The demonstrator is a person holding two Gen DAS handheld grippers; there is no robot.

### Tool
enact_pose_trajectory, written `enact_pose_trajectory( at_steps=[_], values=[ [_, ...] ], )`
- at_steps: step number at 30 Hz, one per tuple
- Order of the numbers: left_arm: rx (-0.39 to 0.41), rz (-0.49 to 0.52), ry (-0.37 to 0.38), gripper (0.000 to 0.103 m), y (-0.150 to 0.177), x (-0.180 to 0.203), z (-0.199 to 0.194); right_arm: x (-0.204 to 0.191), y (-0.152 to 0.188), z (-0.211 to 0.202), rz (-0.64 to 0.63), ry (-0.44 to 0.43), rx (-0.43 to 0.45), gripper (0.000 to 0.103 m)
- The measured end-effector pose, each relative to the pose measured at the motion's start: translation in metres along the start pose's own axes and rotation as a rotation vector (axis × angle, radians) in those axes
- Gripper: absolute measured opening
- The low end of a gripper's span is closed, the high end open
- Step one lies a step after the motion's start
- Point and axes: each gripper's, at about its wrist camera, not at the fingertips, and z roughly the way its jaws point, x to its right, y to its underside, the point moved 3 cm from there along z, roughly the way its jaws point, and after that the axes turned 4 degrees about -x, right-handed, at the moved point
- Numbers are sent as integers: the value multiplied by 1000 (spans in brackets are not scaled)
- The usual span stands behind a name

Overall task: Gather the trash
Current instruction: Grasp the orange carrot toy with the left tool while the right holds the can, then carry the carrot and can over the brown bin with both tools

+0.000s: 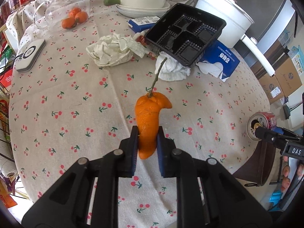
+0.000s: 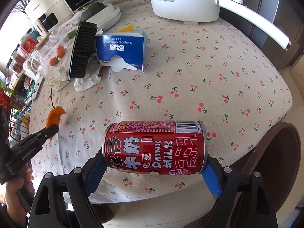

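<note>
A curled strip of orange peel point(image 1: 147, 117) with a long stem hangs just above the cherry-print tablecloth point(image 1: 76, 95), my left gripper point(image 1: 147, 133) shut on its lower half. From the right wrist view the peel point(image 2: 54, 116) and the left gripper point(image 2: 51, 130) show at far left. My right gripper point(image 2: 154, 159) grips a red milk can point(image 2: 153, 146) end to end, held sideways over the table's near edge. Farther back lie crumpled tissue point(image 1: 112, 50), a white napkin point(image 1: 172, 69), a tilted black plastic tray point(image 1: 186, 32) and a torn blue carton point(image 1: 220, 58).
A white electric pot point(image 1: 224, 15) with a long handle stands at the back right. Stacked plates with a squash point(image 1: 142, 1), a glass jug holding tangerines point(image 1: 74, 18) and a white device point(image 1: 30, 54) sit left and behind. A brown chair point(image 2: 275, 161) stands by the table edge.
</note>
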Motion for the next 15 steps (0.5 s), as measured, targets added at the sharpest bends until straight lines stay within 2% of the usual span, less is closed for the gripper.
enact_pose_trajectory(
  at_steps=[8, 15],
  values=[
    [25, 46, 53, 19, 6, 22, -19, 15, 4, -36, 31, -36, 74, 89],
    [28, 93, 108, 19, 15, 57, -28, 36, 23, -67, 57, -45, 129, 89]
  ],
)
